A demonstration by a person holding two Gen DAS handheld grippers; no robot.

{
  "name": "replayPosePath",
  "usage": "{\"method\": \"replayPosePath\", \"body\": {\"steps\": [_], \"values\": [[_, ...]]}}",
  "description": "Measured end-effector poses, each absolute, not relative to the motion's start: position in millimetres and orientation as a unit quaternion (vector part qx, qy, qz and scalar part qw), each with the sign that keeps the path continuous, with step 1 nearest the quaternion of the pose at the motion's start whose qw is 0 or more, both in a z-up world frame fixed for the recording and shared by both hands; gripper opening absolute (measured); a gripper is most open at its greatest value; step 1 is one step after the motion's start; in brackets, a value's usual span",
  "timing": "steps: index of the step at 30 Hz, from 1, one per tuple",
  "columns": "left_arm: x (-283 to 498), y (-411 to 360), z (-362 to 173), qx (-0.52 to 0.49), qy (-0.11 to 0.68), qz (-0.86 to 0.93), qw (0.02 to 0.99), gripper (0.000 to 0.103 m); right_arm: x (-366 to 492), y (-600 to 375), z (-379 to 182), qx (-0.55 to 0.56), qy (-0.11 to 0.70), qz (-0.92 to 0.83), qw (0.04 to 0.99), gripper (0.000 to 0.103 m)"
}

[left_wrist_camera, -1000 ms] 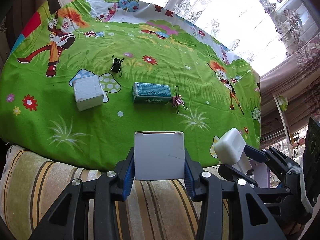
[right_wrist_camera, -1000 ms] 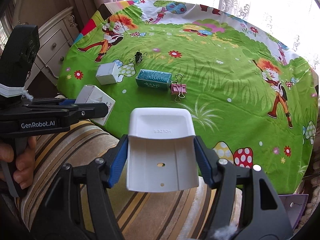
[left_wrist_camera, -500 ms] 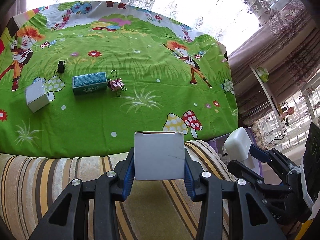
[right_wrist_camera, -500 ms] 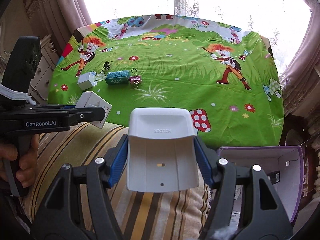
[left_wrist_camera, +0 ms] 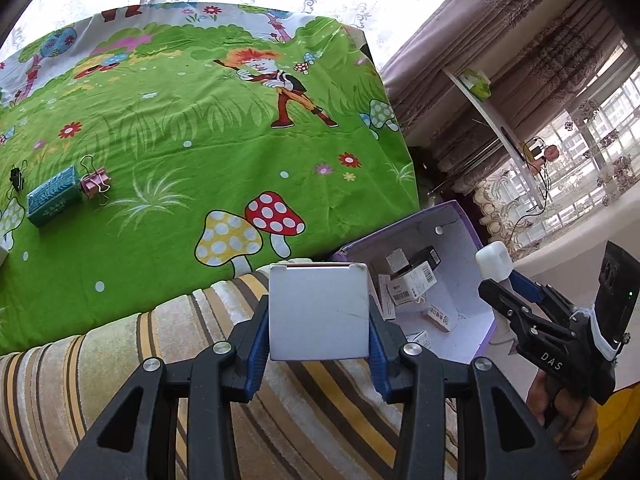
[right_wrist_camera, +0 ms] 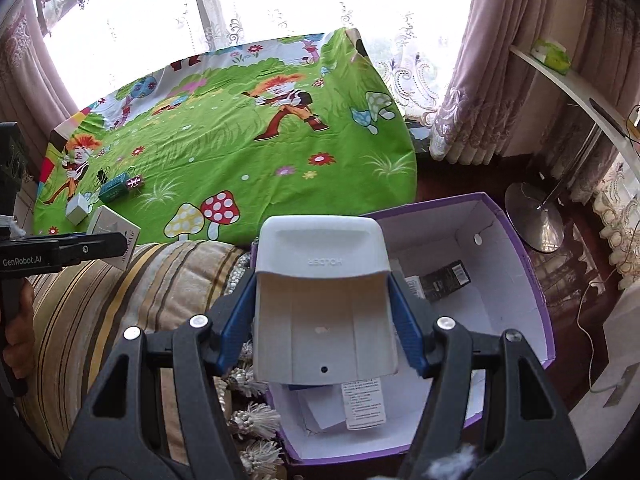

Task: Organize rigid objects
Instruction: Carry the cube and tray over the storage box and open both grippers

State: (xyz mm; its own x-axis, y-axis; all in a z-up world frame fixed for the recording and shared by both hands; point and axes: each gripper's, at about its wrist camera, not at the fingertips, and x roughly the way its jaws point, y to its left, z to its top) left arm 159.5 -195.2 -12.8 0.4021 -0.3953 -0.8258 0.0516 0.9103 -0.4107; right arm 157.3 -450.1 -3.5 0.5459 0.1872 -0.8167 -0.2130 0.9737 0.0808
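Observation:
My left gripper is shut on a white square box and holds it above the striped cushion, left of the purple storage box. My right gripper is shut on a white plastic holder and holds it over the open purple box, which has several small cartons inside. On the green cartoon cloth at the far left lie a teal box, a pink binder clip, a black binder clip and a small white box.
A striped cushion with tassels lies between the cloth and the purple box. Curtains, a white shelf and a round metal lamp base stand to the right. The window is behind the table.
Both grippers swung right, away from the green cloth, each still holding its object. The purple box has come into view; the right gripper is now over it.

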Motion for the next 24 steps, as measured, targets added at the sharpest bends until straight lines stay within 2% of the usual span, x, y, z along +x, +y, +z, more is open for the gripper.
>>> {"method": "replayPosePath", "body": {"steps": [12, 24], "values": [[193.3, -268.4, -14.1, -0.119, 0.543, -0.199, 0.807, 0.043, 170.2, -525.4, -20.5, 0.031, 0.476, 0.014, 0.879, 0.068], [228.9, -315.4, -23.7, -0.135, 0.562, -0.236, 0.781, 0.044, 198.6, -545.4, -22.2, 0.029, 0.475, -0.004, 0.88, 0.068]]}}
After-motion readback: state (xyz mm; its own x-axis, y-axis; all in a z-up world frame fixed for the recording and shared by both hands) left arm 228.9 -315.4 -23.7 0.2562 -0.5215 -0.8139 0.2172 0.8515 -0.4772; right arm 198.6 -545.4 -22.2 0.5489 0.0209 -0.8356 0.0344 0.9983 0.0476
